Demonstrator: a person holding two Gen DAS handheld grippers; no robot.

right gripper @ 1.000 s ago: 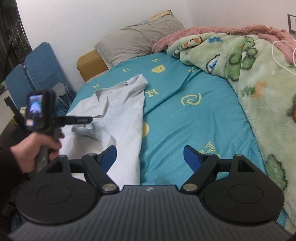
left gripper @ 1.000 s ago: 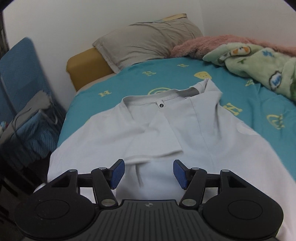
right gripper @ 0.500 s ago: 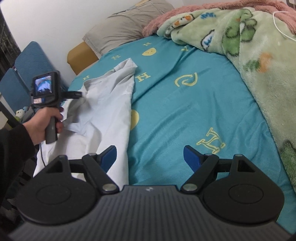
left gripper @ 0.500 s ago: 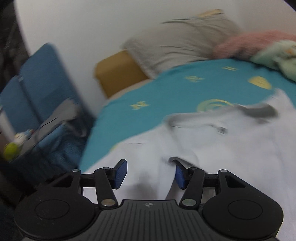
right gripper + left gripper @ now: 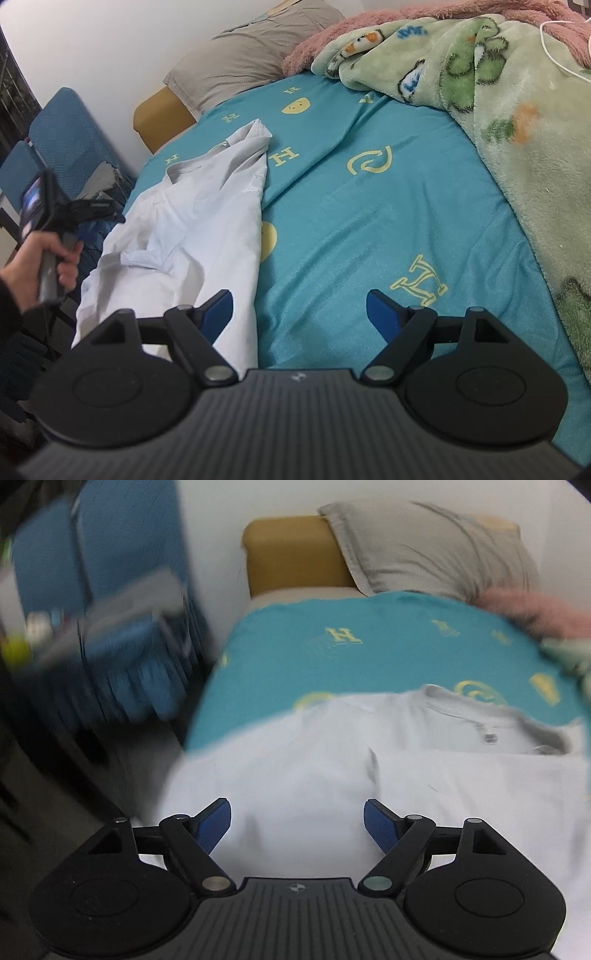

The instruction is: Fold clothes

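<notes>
**Two grippers wide over a half-folded shirt**

Two grippers show their jaws apart, and neither grasps anything. In the left wrist view the left gripper (image 5: 297, 823) hangs over the white shirt (image 5: 424, 775), its jaws opening, with cloth seen behind the gap but no pad pressing on it. The shirt fills the lower middle and right of that frame; its right side is cut off by the frame edge and its lower part hides behind the gripper body. The collar, with a small dark tag, sits at the right, toward the grey pillow (image 5: 436, 546). The left third of this frame is smeared with blur: blue chairs (image 5: 110, 554) can be made out, but the clutter on them cannot be read.

In the right wrist view the right gripper (image 5: 299, 310) is released above the teal bedsheet (image 5: 369, 206), its left pad over the shirt's near edge, whether touching cannot be told. The shirt lies along the left side of the bed, one side folded in over the middle. At the left edge a hand (image 5: 44, 258) holds the other gripper's handle, the sleeve cut off by the frame. A green blanket (image 5: 517, 129) is heaped at the upper right, a pink one partly hidden behind it.
</notes>
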